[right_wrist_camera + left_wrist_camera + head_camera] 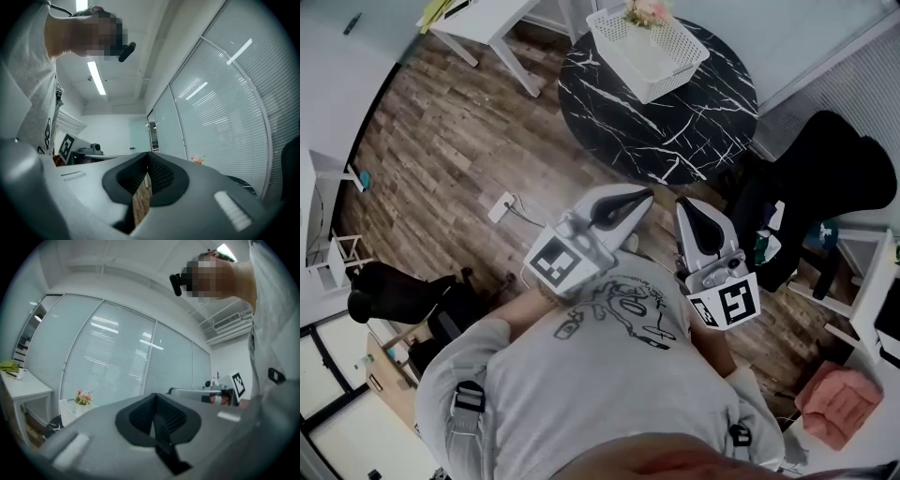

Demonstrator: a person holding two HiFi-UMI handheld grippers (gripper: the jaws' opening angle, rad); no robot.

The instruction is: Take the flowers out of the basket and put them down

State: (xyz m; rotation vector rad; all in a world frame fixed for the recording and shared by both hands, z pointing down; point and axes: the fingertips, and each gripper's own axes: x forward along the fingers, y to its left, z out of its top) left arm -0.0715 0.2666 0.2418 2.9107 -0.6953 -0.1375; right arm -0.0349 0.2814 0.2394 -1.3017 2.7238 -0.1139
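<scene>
Head count: pairs of tools, worktops and chairs, and single items for the rest.
Two tools, the left tool (648, 194) and the right tool (682, 202), each carrying one marker cube, so two cubes: left cube (562, 264) and right cube (729, 305). One white basket (677, 58). One bunch of pink flowers (647, 12). Two worktops: one round black worktop (675, 131) and one white worktop (492, 14). Two black chairs: right chair (834, 178) and left chair (389, 291). One pink cloth (839, 401). One person (609, 394).

The right gripper (146, 180) had its jaws pressed together with nothing between them, a sliver of wood floor (139, 206) showing below, and small pink flowers (198, 160) far off by the glass wall (220, 117).
</scene>
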